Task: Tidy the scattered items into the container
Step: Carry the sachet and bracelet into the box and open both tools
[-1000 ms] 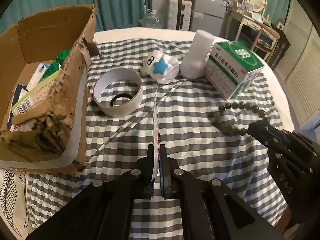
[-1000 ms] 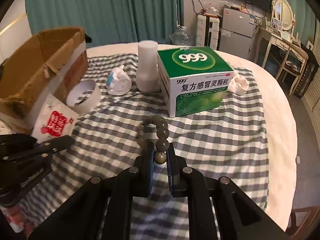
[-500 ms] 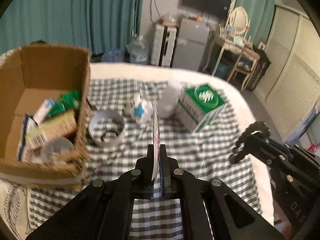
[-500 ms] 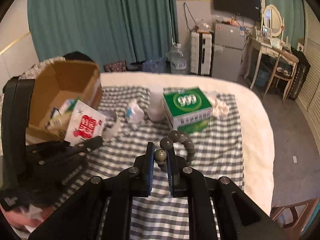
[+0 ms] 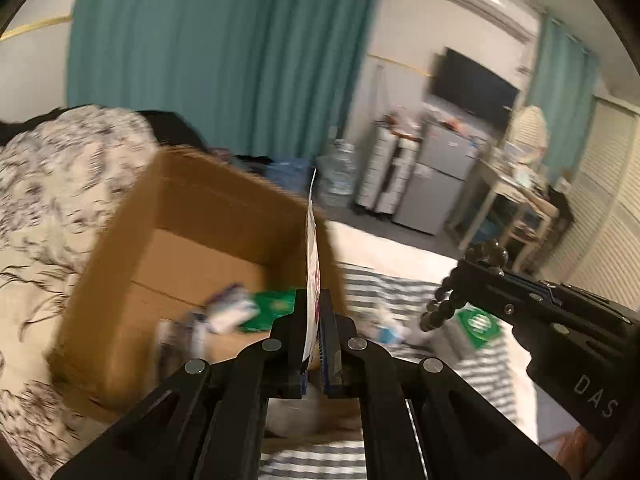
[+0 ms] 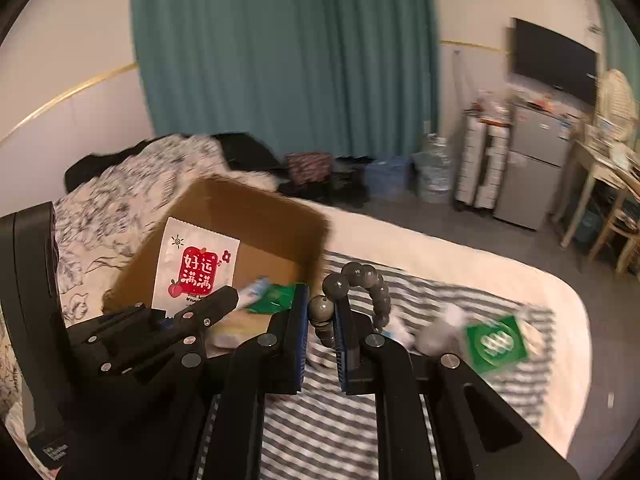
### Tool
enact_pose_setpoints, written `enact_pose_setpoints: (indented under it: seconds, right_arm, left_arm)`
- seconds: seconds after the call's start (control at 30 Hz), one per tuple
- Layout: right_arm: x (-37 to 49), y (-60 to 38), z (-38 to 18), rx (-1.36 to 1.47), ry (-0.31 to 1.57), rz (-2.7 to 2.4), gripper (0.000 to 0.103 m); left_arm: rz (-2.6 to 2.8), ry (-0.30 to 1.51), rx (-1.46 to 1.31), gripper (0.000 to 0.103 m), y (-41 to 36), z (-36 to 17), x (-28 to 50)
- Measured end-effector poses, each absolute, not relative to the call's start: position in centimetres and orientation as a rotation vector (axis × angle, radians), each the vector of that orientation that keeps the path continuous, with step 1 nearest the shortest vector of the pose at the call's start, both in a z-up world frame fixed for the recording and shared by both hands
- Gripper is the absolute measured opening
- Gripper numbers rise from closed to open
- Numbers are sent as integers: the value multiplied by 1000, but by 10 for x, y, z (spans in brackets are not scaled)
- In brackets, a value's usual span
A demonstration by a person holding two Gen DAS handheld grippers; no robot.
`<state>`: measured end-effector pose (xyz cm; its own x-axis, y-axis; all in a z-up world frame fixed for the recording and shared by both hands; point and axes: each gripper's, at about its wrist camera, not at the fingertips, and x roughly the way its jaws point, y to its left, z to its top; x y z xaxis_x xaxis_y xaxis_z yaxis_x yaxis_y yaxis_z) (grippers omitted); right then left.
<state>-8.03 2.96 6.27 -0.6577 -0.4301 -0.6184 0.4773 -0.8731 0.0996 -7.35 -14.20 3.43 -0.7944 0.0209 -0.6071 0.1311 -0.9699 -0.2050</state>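
My left gripper [image 5: 314, 312] is shut on a white packet with a red label [image 5: 312, 248], seen edge-on, held above the right side of the open cardboard box [image 5: 192, 216]. In the right wrist view the left gripper [image 6: 228, 294] shows the packet [image 6: 196, 268] face-on over the box [image 6: 248, 208]. My right gripper [image 6: 322, 304] is shut on a dark bead bracelet [image 6: 366, 284], lifted above the checked cloth to the right of the box. The right gripper [image 5: 456, 276] and bracelet [image 5: 444, 304] also show in the left wrist view.
The box holds several packets and a green pack [image 5: 272, 308]. A green 999 medicine box [image 6: 496, 342] and blurred white items [image 6: 436, 332] lie on the checked cloth [image 6: 344, 412]. A patterned bedspread [image 5: 44, 184] lies left of the box.
Both grippers have risen and swung left toward the box with their loads. The packet is now over the box; the bracelet is lifted well off the cloth.
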Motion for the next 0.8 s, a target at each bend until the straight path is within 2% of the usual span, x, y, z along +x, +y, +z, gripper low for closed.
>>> enact_pose_setpoints:
  seconds: [0.13,0.2,0.23,0.27,0.3,0.37,0.43,0.5,0.53,0.57,0.6,0.8]
  right_arm:
    - [-103,-19,46,955,134,-2399,11]
    - [-111,-35,37,976,152,-2383,11]
    - [-114,-37,33,981,150,-2380,11]
    - [-117,-38,31,987,139,-2380,11]
    - [-120,-39,29,997,133,-2382,11]
    - [-121,-41,27,1010,128,-2386,12]
    - [-122,-39,27,1020,133,-2432,18]
    - [-123,-30,30,1022,121,-2466,39]
    - [-123,-25,31,1019,100,-2482,46]
    - [-123,-20,34,1013,78,-2492,59]
    - [-121,-14,37,999,58,-2505,63]
    - [-99,13,55,950,65,-2561,63]
  left_arm:
    - [-2838,397,976,5,-166,24,-78]
    - [-2810,393,978,7,-172,19,-82]
    - [-2802,402,985,11,-176,16,-82]
    - [-2796,409,992,25,-179,14,-83]
    - [-2782,414,997,34,-181,12,-84]
    - [-2722,421,992,65,-187,9,-84]
    - [-2681,448,992,77,-194,7,-86]
    - [-2691,463,995,79,-195,6,-86]
    - [-2698,450,1003,85,-192,6,-86]
    - [-2706,434,1004,89,-189,7,-86]
    - [-2716,419,994,89,-186,9,-84]
    - [-2800,352,959,94,-160,21,-76]
